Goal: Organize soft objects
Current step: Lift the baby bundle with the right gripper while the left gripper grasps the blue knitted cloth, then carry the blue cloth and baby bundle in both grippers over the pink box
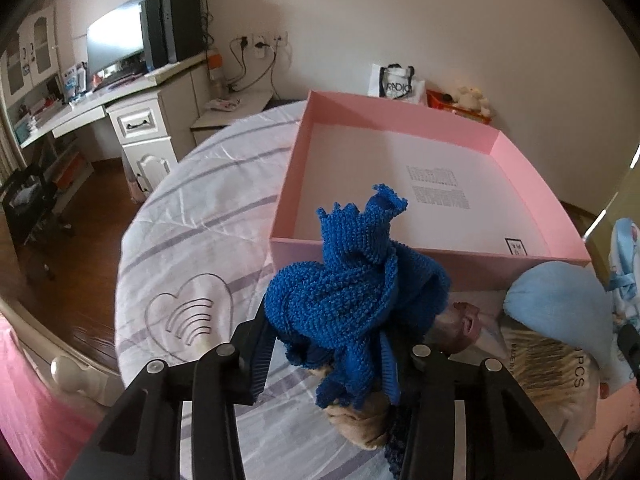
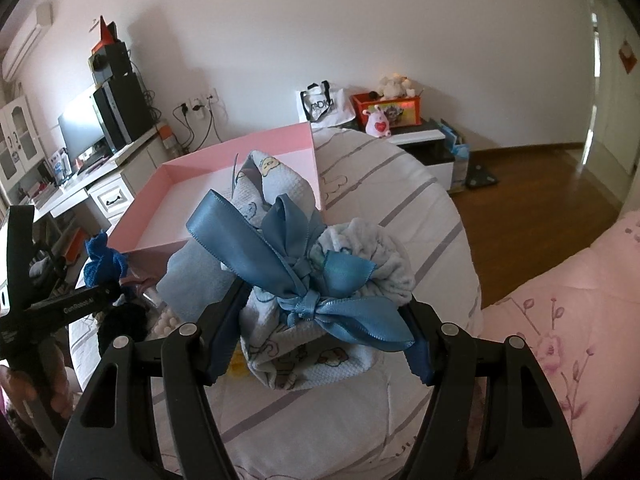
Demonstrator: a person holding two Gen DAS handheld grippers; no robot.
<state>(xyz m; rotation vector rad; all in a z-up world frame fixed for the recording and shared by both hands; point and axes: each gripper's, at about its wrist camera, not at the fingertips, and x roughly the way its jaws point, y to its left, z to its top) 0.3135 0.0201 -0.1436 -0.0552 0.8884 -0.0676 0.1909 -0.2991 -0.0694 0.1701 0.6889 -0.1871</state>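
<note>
I have the left gripper [image 1: 332,344] clamped on the blue knitted cloth [image 1: 352,292] and the right gripper [image 2: 320,332] squeezing the ribboned light-blue bundle [image 2: 304,280], both raised off the bedspread [image 1: 192,248], since the empty pink box [image 1: 400,184] waits at twelve o'clock.

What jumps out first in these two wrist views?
The bright blue knitted cloth bunched between the left gripper fingers, just in front of the open pink box on the bed. In the right view, a pale blue cloth bundle tied with a blue satin ribbon sits clamped in the right gripper. The box's white floor looks bare.
</note>
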